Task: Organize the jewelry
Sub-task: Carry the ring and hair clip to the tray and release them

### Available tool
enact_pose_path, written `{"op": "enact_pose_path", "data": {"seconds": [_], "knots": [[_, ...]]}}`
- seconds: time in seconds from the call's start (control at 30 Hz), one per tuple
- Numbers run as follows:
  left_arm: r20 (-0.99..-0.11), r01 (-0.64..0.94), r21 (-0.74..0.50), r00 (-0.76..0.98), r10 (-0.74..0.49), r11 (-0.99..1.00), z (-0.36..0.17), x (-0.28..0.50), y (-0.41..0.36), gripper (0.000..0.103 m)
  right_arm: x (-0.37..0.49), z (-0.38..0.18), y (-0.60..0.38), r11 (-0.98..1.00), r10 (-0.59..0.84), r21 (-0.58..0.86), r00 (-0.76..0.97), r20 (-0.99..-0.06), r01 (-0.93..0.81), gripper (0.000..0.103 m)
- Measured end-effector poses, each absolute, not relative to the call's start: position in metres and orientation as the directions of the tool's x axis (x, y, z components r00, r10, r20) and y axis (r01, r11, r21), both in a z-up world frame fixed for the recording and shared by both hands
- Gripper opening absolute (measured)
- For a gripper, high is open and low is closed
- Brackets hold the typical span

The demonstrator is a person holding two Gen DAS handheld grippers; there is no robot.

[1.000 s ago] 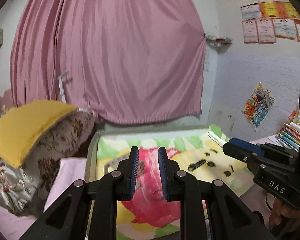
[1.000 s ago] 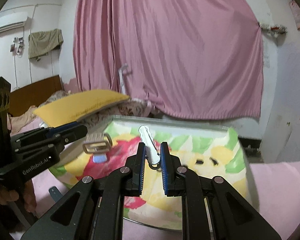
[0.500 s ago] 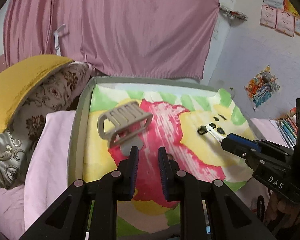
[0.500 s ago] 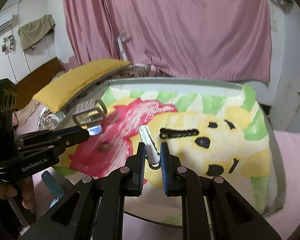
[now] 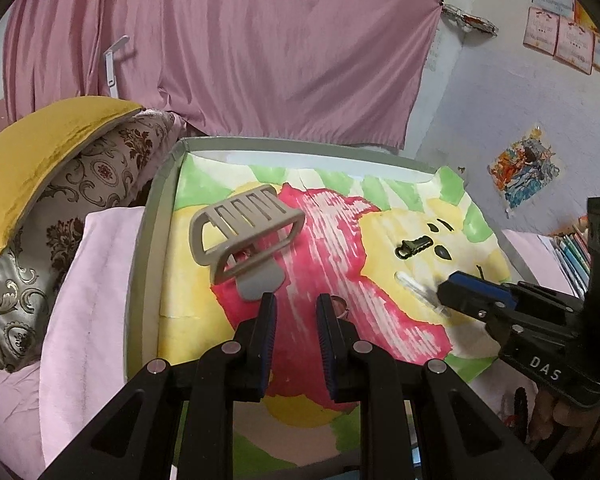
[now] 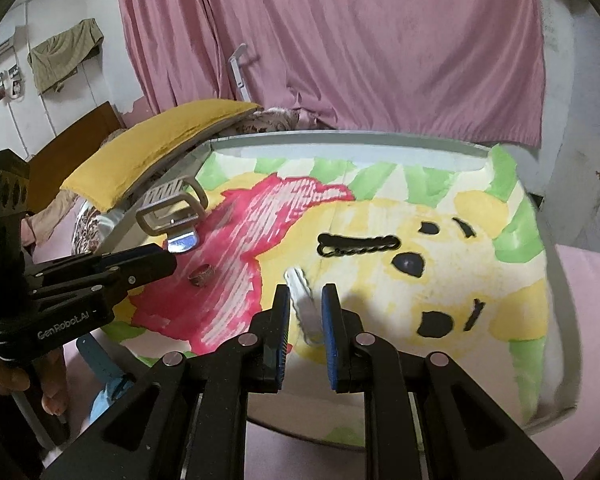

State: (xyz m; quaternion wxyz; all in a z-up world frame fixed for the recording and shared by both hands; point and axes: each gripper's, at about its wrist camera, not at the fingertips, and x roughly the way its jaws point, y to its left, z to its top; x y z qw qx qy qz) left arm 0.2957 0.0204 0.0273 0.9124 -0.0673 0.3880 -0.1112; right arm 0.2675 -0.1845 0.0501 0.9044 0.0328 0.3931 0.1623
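Note:
A tray [image 5: 148, 264] lined with a bright painted sheet holds a beige claw hair clip [image 5: 244, 236] at its left, a small ring [image 5: 340, 304], a black chain piece [image 5: 414, 246] and a white clip [image 5: 418, 286]. My left gripper [image 5: 296, 300] hovers low over the red patch, just in front of the claw clip and beside the ring, nearly shut with nothing between its pads. My right gripper [image 6: 305, 292] is opening. The white clip [image 6: 302, 304] lies blurred between its pads, with a gap on both sides. The black chain piece [image 6: 358, 245] lies beyond it.
A yellow cushion [image 5: 40, 160] on a patterned pillow [image 5: 60, 240] lies left of the tray on pink bedding. A pink curtain [image 5: 260, 48] hangs behind. Books [image 5: 576, 248] stand at the right. A blue object [image 6: 100, 364] lies below the tray's near left corner.
Both grippers tipped down and came low over the tray, then held still. The right jaws have spread off the white clip, which now sits lower between them.

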Motion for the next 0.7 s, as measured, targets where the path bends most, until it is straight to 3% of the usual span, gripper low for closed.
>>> {"op": "enact_pose_path", "data": {"seconds": [0.07, 0.23, 0.27, 0.37, 0.43, 0.53, 0.7], "knots": [[-0.68, 0.148, -0.217, 0.686, -0.258, 0.965, 0.031, 0.292, 0.022, 0.027, 0.261, 0.058, -0.188, 0.95, 0.307, 0.174, 0.665, -0.68, -0.261, 0.025], [-0.624, 0.146, -0.248, 0.733, -0.273, 0.958, 0.045, 0.273, 0.028, 0.062, 0.236, 0.079, -0.204, 0.956, 0.293, 0.162, 0.74, -0.606, -0.246, 0.042], [-0.613, 0.145, -0.254, 0.741, -0.274, 0.956, 0.047, 0.269, 0.028, 0.064, 0.229, 0.084, -0.207, 0.958, 0.286, 0.156, 0.757, -0.588, -0.241, 0.045], [-0.577, 0.154, -0.265, 0.766, -0.284, 0.952, 0.055, 0.25, 0.028, 0.074, 0.208, 0.095, -0.219, 0.963, 0.27, 0.15, 0.8, -0.535, -0.225, 0.061], [-0.55, 0.152, -0.274, 0.785, -0.284, 0.95, 0.059, 0.237, 0.028, 0.087, 0.193, 0.1, -0.227, 0.966, 0.259, 0.147, 0.823, -0.505, -0.213, 0.074], [-0.512, 0.16, -0.285, 0.808, -0.291, 0.945, 0.063, 0.218, 0.026, 0.094, 0.167, 0.106, -0.236, 0.973, 0.23, 0.135, 0.859, -0.458, -0.188, 0.089], [-0.47, 0.188, -0.272, 0.83, -0.3, 0.944, 0.063, 0.187, 0.019, 0.097, 0.131, 0.111, -0.244, 0.978, 0.205, 0.108, 0.89, -0.407, -0.176, 0.096]]}}
